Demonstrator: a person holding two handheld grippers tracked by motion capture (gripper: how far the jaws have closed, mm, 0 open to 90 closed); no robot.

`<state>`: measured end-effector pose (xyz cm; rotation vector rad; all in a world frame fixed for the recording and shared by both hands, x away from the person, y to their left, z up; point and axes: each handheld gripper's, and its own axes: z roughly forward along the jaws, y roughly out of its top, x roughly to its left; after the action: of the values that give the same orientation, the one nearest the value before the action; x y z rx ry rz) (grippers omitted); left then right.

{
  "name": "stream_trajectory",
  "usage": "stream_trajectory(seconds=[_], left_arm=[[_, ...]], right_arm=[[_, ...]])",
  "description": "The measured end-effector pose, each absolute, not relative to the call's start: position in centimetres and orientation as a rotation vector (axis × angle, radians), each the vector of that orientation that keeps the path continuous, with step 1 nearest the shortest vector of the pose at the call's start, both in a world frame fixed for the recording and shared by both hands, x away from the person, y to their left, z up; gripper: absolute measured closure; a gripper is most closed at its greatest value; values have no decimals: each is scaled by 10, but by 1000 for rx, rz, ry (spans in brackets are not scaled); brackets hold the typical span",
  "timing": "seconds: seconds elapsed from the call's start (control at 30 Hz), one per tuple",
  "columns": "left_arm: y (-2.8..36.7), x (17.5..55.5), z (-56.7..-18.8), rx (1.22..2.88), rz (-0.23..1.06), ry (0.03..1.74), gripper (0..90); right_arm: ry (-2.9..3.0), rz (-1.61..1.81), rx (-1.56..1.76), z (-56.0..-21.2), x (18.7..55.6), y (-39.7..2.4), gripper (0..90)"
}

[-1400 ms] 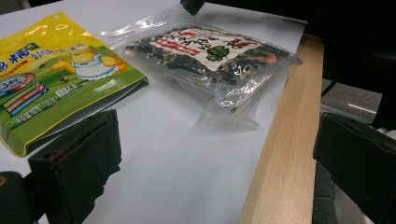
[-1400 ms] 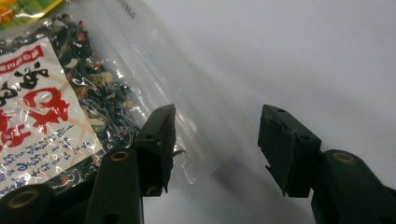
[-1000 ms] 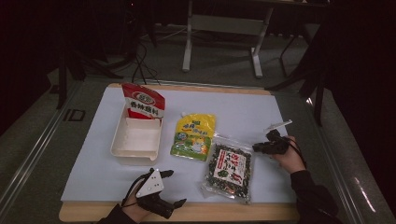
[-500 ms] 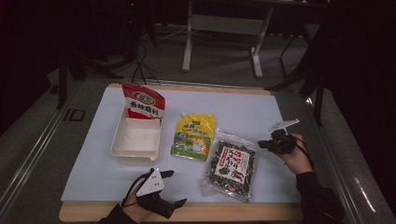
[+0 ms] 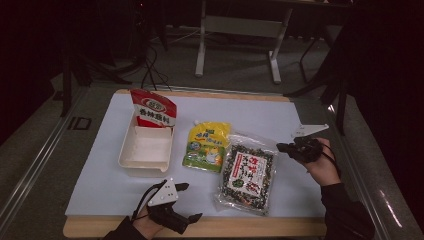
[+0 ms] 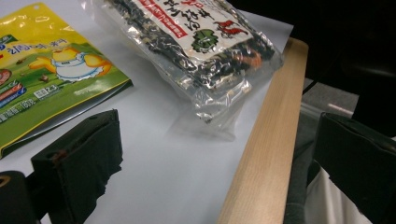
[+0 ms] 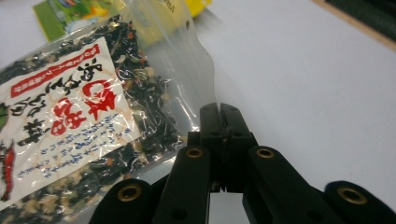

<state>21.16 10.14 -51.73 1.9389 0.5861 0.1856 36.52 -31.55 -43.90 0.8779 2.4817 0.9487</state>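
Right gripper (image 5: 281, 147) has come up off the white sheet, jaws just closed together, pinching the clear edge of the transparent seaweed-flake bag with the white-and-red label (image 5: 247, 171). That bag lies flat beside the yellow snack pouch (image 5: 207, 146), right of the white rectangular tray (image 5: 146, 149). Left gripper (image 5: 191, 202) sits at the near wooden table edge (image 5: 280, 226), jaws apart, empty.

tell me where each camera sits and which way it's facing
High view: above the person's side, looking forward and down on the table; both hands, left gripper and right gripper show.
Left gripper view: low by the table's near edge, facing the seaweed bag; its open jaws show.
Right gripper view: looks along its shut jaws, pinching that bag's clear edge.
Shared: the seaweed bag and yellow pouch.
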Motion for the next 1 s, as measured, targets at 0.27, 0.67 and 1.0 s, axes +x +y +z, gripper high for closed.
stream_trajectory(seconds=[0.27,0.67,1.0], left_arm=[[103,217,-508,1932,169,615,26],[98,231,-488,1921,167,595,23],[89,243,-490,1929,159,598,24]], right_arm=[[2469,973,767,-417,350,-299,899],[2438,1040,587,-383,322,-276,899],[2432,1085,456,-365,301,-258,900]])
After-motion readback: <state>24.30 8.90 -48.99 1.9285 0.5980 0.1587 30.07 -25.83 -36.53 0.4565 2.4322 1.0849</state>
